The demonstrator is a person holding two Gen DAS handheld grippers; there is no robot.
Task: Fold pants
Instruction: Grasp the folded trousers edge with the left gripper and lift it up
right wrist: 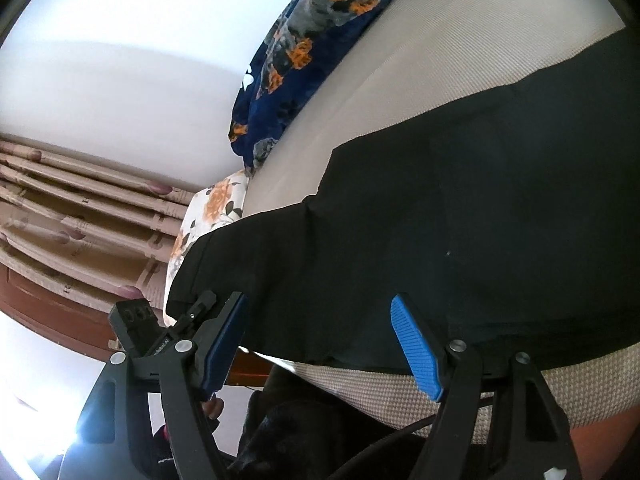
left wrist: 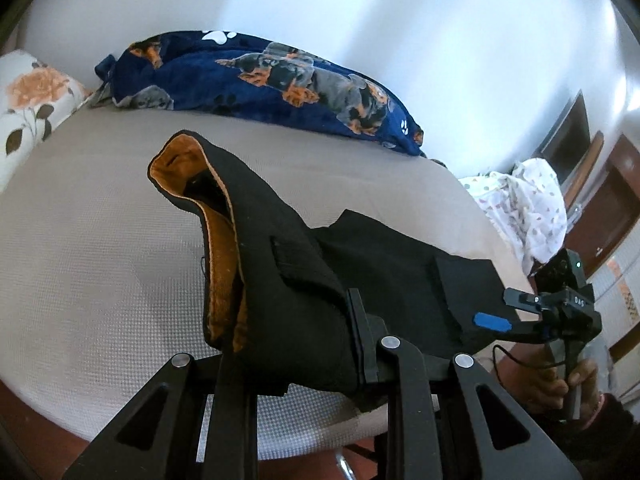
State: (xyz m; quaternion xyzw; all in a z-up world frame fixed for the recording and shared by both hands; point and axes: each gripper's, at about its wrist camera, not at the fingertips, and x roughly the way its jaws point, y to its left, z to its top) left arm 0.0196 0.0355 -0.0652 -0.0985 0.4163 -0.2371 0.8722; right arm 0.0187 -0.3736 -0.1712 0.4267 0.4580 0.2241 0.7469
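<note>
- While the black pants (left wrist: 304, 280) are spread over the near edge of the bed (left wrist: 100, 240), one end is held raised by the left gripper (left wrist: 320, 340), whose fingers are closed on a thick bundle of cloth with the orange lining showing.
- That end appears to be lifted so that it can be carried over the flat part and laid down as a fold; this is a judgement from the pose only.
- At the other end, the right gripper (right wrist: 324, 344) is seen with its blue pads (right wrist: 416, 352) well apart, and nothing is clamped between them.
- It is placed at the edge of the flat cloth, probably to take or steady that edge while the other end is folded.
- Whether its pads touch the cloth cannot be told.
- Behind the pants, well apart from them, a blue blanket (left wrist: 272, 76) and a floral pillow (left wrist: 32, 100) lie near the wall.
- The left fingertips are buried in the cloth, so how much is gripped is hidden.
- How many layers the flat part has is hard to make out, since the black cloth shows little detail.
- The pants are cut off at the right in the right wrist view.
</note>
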